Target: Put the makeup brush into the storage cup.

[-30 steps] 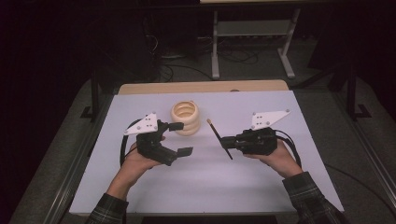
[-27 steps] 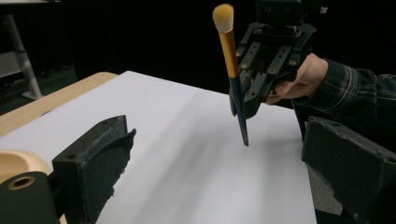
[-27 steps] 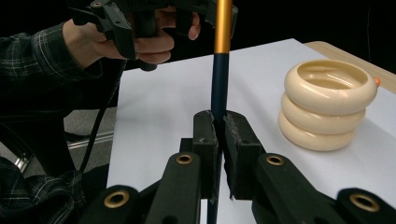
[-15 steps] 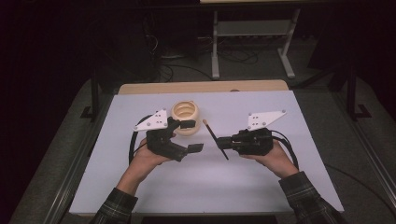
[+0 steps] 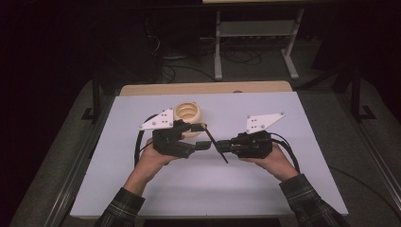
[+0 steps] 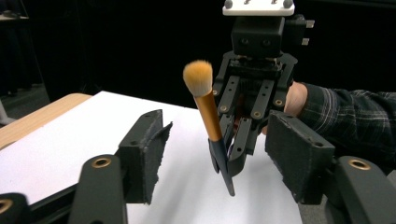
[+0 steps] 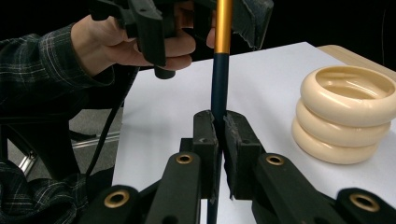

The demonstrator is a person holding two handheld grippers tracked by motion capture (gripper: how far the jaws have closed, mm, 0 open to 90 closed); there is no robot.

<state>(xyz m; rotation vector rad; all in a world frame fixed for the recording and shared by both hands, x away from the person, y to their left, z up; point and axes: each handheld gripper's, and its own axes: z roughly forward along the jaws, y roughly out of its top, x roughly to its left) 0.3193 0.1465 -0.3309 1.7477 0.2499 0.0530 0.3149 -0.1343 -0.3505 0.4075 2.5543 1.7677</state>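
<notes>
The right tongs [image 7: 219, 140] are squeezed tight on the dark blue end of a long make-up brush with a gold handle and a soft orange tip [image 6: 208, 114]. In the right tongs view the two black pads press on the brush from both sides, and the brush stands up between them.

The left tongs [image 6: 217, 154] are part way open and have just been closing. The brush is between the two pads, but the pads do not touch it. In the left tongs view there is a gap on each side of the gold handle, and the fluffy tip sticks up above the pads.

In the high view the two tongs face each other over the middle of the white table [image 5: 283, 189]. The left tongs [image 5: 201, 142] and the right tongs [image 5: 222, 147] are very close, with the brush [image 5: 216, 145] slanting between them. A hand in a checked sleeve holds each one.

A cream holder shaped like three stacked rings [image 5: 187, 113] stands on the table just behind the left tongs. In the right tongs view it sits off to the side, apart from the brush.
</notes>
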